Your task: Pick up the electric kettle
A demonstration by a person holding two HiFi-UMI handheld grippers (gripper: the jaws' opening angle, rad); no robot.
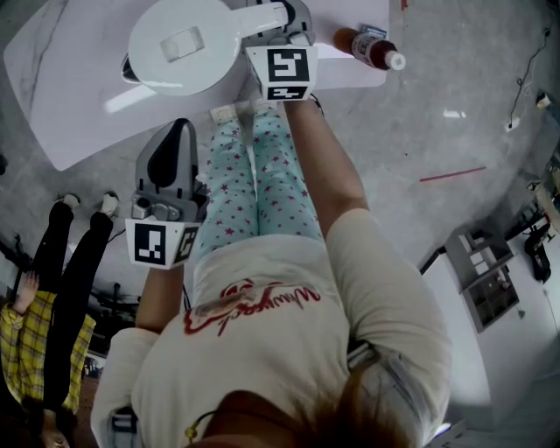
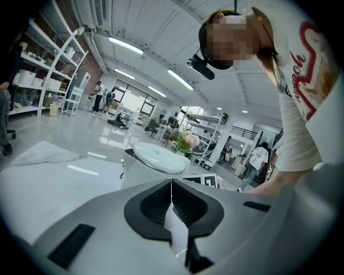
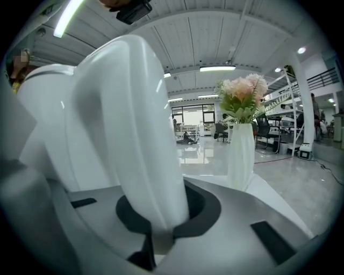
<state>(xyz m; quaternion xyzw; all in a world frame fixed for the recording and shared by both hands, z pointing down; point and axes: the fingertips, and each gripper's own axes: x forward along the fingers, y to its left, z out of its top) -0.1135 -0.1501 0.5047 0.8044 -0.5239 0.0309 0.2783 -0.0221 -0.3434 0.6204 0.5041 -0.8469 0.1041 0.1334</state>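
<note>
The white electric kettle [image 1: 179, 45] stands on the white table [image 1: 61, 87] at the top of the head view. My right gripper [image 1: 278, 19] reaches in from the kettle's right side and is shut on its handle [image 3: 131, 134], a broad white bar that fills the right gripper view between the dark pads. My left gripper [image 1: 178, 131] hangs short of the table's near edge, shut with nothing in it. In the left gripper view the kettle [image 2: 153, 164] sits ahead, beyond the closed jaws of the left gripper [image 2: 171, 185].
A brown bottle with a white cap [image 1: 370, 48] lies on the table right of the kettle. A white vase of pink flowers [image 3: 242, 142] stands past it. A person in black trousers [image 1: 66, 262] stands at the left. Shelving fills the far hall.
</note>
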